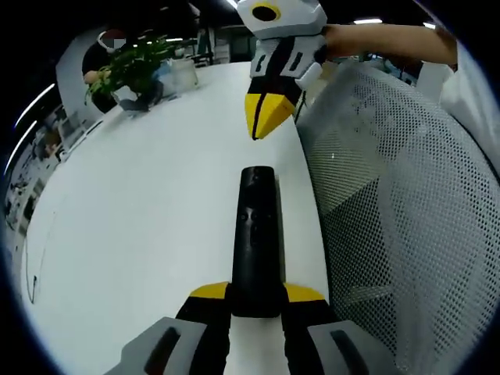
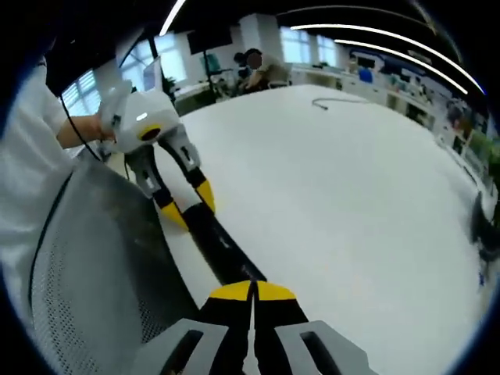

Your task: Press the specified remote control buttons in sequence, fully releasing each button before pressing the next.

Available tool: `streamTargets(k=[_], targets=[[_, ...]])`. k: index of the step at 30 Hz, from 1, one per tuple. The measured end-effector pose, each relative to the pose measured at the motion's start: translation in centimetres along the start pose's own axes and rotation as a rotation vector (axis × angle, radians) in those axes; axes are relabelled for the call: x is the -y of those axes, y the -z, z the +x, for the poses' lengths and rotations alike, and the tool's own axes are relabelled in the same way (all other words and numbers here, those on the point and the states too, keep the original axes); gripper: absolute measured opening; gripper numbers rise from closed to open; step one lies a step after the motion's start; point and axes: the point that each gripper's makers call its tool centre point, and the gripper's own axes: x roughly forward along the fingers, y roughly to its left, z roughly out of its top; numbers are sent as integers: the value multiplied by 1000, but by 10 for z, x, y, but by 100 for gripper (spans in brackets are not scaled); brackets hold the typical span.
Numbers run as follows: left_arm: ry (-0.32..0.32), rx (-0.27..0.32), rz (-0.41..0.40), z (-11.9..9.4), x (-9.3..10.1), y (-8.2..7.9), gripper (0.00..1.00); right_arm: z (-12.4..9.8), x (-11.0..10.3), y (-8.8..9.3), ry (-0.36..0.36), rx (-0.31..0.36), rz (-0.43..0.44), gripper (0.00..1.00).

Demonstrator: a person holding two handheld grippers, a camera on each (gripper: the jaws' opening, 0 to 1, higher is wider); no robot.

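Observation:
A long black remote control (image 1: 256, 234) lies lengthwise near the edge of the white table (image 1: 141, 219). My left gripper (image 1: 257, 293) is shut on its near end, a yellow tip on each side. In the right gripper view the left gripper (image 2: 187, 205) grips the remote's (image 2: 223, 246) far end. My right gripper (image 1: 264, 117) comes down from above with its yellow tips shut and nothing between them. It hangs just beyond the remote's far end, with a short gap to it. In its own view, the right gripper (image 2: 251, 293) sits over the remote's near end.
A grey mesh chair back (image 1: 391, 203) stands close against the table edge beside the remote, also seen as the chair (image 2: 101, 258). A potted plant (image 1: 137, 66) stands at the far end of the table. A thin cable (image 2: 332, 101) lies on the far tabletop (image 2: 336, 203).

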Motion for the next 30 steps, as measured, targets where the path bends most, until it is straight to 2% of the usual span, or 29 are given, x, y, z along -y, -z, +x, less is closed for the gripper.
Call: streamTargets(k=[4,6,9,12,13,18,19,22,25,27,30], targets=[[3,8,0,0,0,0,24,8,-4,3,-34,-65,-59,0],[3,16,-2,0,0,0,24,14,-5,9,-45,-133,-123,0],[2,32,-8,0,-1,0,24,19,-5,14,-62,-185,-157,0],[3,41,-6,0,-1,0,24,22,-5,20,-64,-257,-244,0],[3,43,-5,0,-1,0,24,23,-7,16,-74,-236,-250,0],[10,52,2,0,-1,0,24,22,-5,17,-67,-298,-257,0],[11,53,2,0,-1,0,24,22,-4,18,-62,-329,-309,0],[14,54,5,0,-1,-1,24,23,-5,19,-44,-387,-370,0],[15,53,7,0,-1,-1,24,25,-4,19,-37,-439,-379,0],[16,50,9,0,-1,-1,24,26,-3,19,-36,-476,-344,0],[23,43,15,0,-1,0,24,27,-1,18,-10,-503,-177,0]])
